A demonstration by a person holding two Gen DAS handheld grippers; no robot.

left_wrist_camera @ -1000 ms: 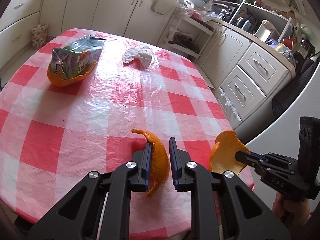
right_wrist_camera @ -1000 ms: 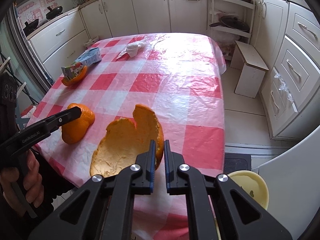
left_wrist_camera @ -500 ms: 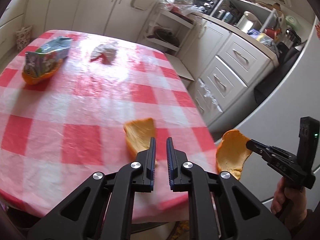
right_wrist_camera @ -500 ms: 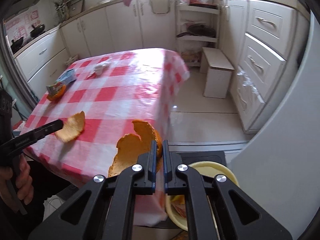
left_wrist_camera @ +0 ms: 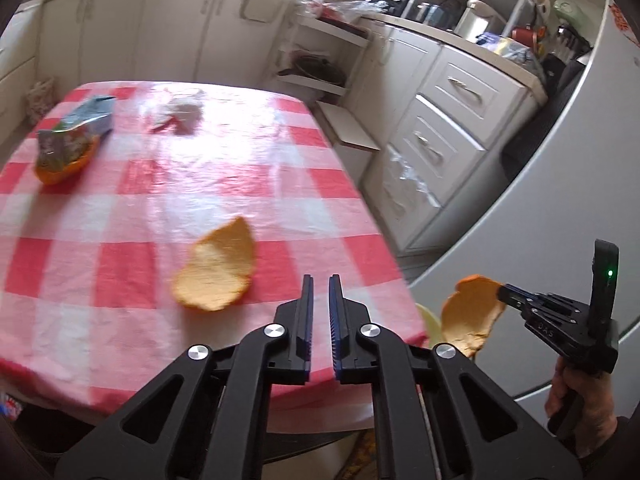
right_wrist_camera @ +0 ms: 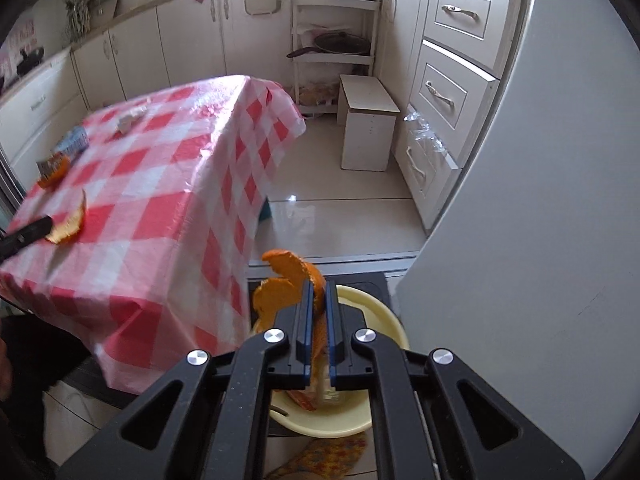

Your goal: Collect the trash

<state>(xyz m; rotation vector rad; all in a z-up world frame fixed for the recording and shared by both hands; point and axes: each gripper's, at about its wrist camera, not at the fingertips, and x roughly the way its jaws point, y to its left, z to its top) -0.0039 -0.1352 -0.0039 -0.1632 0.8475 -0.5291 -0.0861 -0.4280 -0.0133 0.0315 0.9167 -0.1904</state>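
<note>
Right gripper (right_wrist_camera: pixel 316 286) fingers clamp an orange peel (right_wrist_camera: pixel 280 296) above the yellow basin (right_wrist_camera: pixel 384 312) on the floor. Left gripper (left_wrist_camera: pixel 319 280) fingers have just been closing, nothing between them. A second peel (left_wrist_camera: pixel 216 272) sits just beyond on the checked surface (left_wrist_camera: pixel 120 208). Farther off: carton (left_wrist_camera: pixel 74 136), crumpled tissue (left_wrist_camera: pixel 180 114).

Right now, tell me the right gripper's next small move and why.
Probably open the right gripper. It is shut on the orange peel, and the yellow bowl, which already holds scraps, appears to sit on the floor just below it, so the peel should drop in.
</note>
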